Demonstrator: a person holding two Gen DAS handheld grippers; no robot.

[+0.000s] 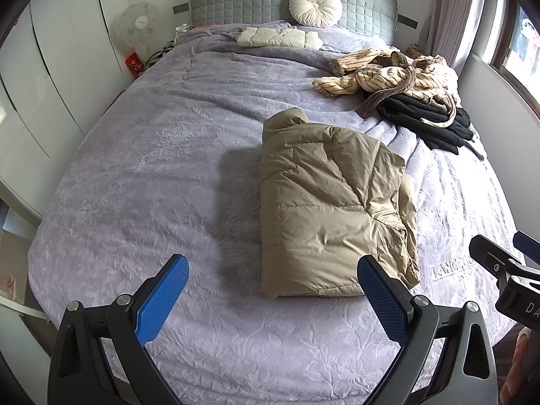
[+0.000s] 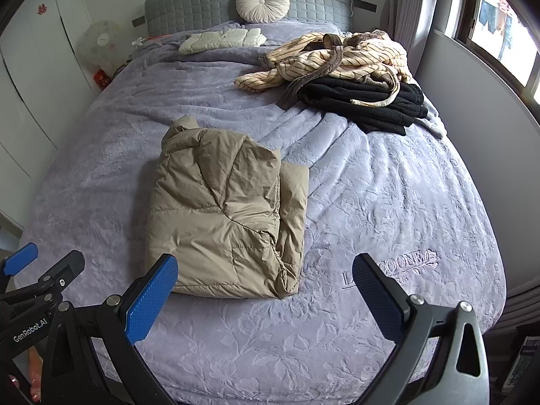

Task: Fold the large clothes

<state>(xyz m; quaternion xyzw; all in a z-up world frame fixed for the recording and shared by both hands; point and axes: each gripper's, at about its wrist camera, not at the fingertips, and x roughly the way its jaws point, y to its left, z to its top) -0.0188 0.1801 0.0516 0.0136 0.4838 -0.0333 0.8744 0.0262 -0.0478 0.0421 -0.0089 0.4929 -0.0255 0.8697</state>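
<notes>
Left claw [image 1: 273,290]: nearest the lens, blue pads spread wide apart, nothing between them, hovering over the near edge of the bed.
Wardrobe [image 1: 50,77]: white doors along the left wall.
Fan [image 1: 138,27]: pale round fan by the bed's far left corner.
Bed [image 1: 135,168]: covered by a lavender embossed spread that fills both views.
White bundle [image 1: 276,37]: folded pale cloth near the headboard [image 1: 236,3], below a round cream cushion [image 1: 315,6].
Puffer jacket [image 2: 222,222]: tan, folded into a compact rectangle, lying mid-bed ahead of both claws and touching neither.
Right claw [image 2: 265,285]: pads held wide apart and empty, just short of the jacket's near edge.
Striped garment [image 2: 337,59]: crumpled cream cloth, perhaps a robe, heaped on a black folded garment [image 2: 371,104] at the far right of the bed.
Window [image 2: 499,23]: on the right wall.
</notes>
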